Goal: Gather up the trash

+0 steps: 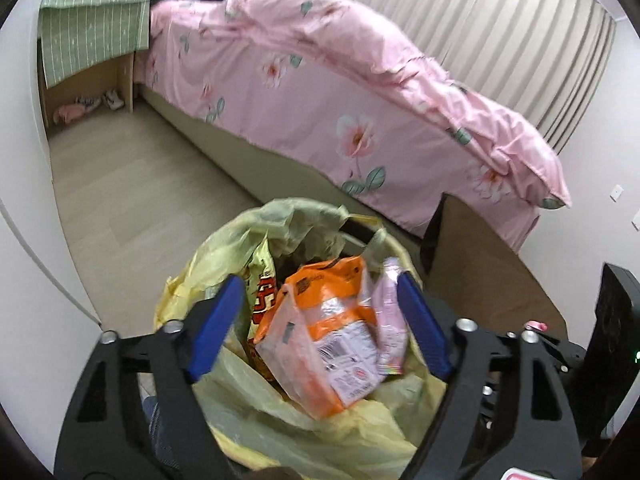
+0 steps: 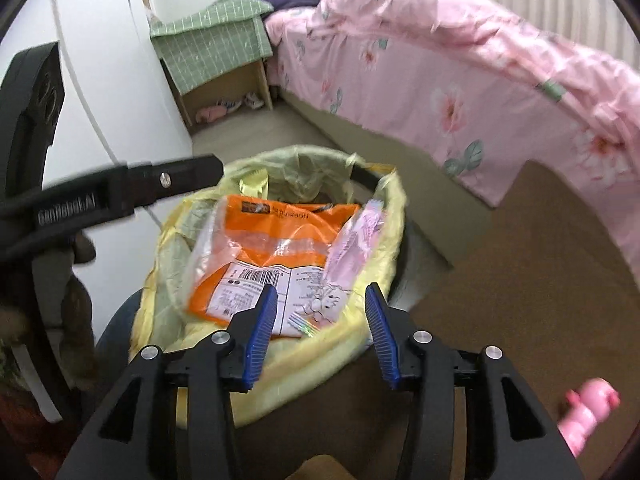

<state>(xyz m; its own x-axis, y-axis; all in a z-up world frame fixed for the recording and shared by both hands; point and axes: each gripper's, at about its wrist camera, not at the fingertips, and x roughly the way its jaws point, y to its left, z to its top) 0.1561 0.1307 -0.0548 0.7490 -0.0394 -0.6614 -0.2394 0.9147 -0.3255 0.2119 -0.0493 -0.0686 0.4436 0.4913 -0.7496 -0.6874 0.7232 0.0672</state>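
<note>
one bin (image 2: pixel 382 184), three wrappers (image 2: pixel 280 236)

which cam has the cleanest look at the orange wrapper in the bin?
Right wrist. The orange wrapper lies spread across the top of the yellow-lined bin, its barcode label facing the lens. Left wrist sees it too, closer but crumpled and blurrier, between its own open fingers.

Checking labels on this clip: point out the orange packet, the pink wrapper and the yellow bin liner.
orange packet (image 2: pixel 280 224): right wrist view, its orange upper panel.
pink wrapper (image 2: pixel 356 240): right wrist view, its middle.
yellow bin liner (image 1: pixel 280 424): left wrist view, near folded-over rim.
</note>
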